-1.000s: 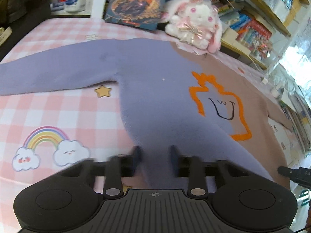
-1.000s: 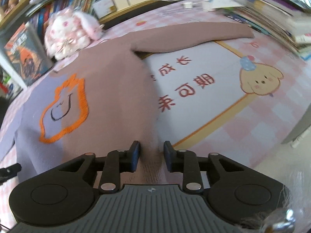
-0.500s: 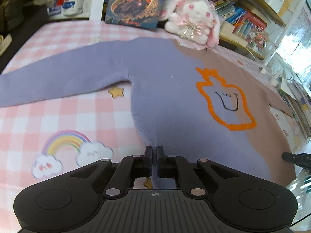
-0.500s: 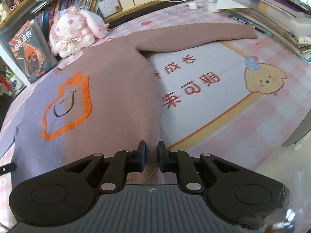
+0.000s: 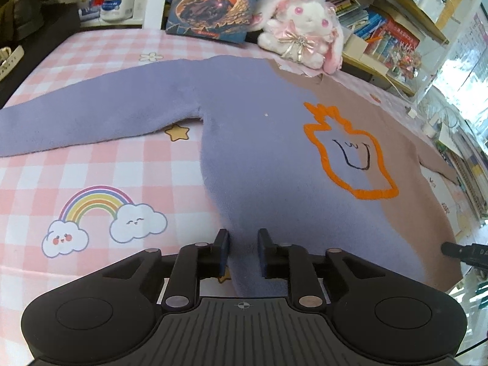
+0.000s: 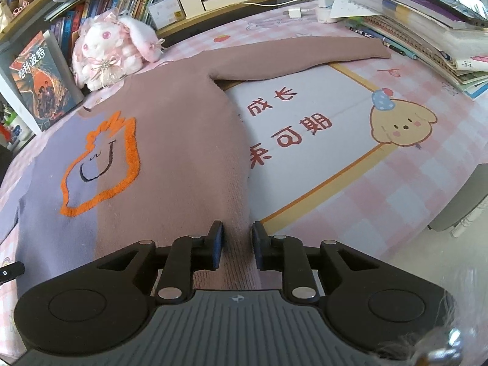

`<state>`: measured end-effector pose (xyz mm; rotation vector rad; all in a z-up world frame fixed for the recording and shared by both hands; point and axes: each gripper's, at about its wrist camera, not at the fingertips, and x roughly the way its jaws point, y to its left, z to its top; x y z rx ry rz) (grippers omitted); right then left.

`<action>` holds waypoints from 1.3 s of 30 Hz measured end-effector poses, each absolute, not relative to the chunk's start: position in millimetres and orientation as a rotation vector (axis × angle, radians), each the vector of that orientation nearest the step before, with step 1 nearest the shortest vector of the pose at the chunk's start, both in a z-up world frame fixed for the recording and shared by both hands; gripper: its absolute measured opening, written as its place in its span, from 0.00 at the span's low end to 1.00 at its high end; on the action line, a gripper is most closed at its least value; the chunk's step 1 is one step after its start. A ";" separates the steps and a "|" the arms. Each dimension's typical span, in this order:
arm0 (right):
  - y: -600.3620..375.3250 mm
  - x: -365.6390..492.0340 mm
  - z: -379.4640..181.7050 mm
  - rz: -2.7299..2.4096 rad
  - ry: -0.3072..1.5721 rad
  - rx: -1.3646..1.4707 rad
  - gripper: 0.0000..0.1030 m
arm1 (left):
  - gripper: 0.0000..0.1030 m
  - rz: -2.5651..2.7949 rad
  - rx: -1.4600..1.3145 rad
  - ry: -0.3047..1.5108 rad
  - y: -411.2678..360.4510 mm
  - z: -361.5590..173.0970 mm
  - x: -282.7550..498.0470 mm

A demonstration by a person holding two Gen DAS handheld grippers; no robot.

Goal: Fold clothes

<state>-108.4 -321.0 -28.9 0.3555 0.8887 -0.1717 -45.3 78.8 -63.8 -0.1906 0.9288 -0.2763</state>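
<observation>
Flat, sweater [image 5: 268,164] points collar away; both grippers [image 5: 243,253] [image 6: 237,245] gape astride its hem.

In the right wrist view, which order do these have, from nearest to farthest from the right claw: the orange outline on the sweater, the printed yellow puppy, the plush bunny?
1. Orange outline: on the sweater, ahead-left of the right claw.
2. Printed yellow puppy: on the mat, ahead-right, somewhat farther.
3. Plush bunny: far left, beside the books.
</observation>
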 end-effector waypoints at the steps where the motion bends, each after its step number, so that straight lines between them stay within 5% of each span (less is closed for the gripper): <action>1: -320.3 -108.3 -28.7 -0.171 0.886 0.339 0.12 | 0.09 -0.278 -0.186 0.928 77.2 -64.9 -44.8; 21: -327.4 -115.5 -32.1 -0.051 0.891 0.303 0.12 | 0.13 -0.105 -0.094 0.909 52.7 -56.8 -55.1; 28: -331.2 -122.2 -21.5 0.020 0.858 0.249 0.38 | 0.17 -0.046 -0.173 0.782 33.8 -25.8 -96.5; 34: -319.3 -128.5 3.2 0.070 0.786 0.166 0.68 | 0.39 -0.015 -0.150 0.705 14.8 0.7 -126.8; 37: -311.1 -135.9 12.7 0.072 0.746 0.132 0.87 | 0.63 0.017 -0.146 0.684 7.4 6.9 -144.0; 39: -304.4 -144.4 16.1 0.059 0.718 0.114 0.90 | 0.78 0.066 -0.142 0.672 1.5 6.6 -157.4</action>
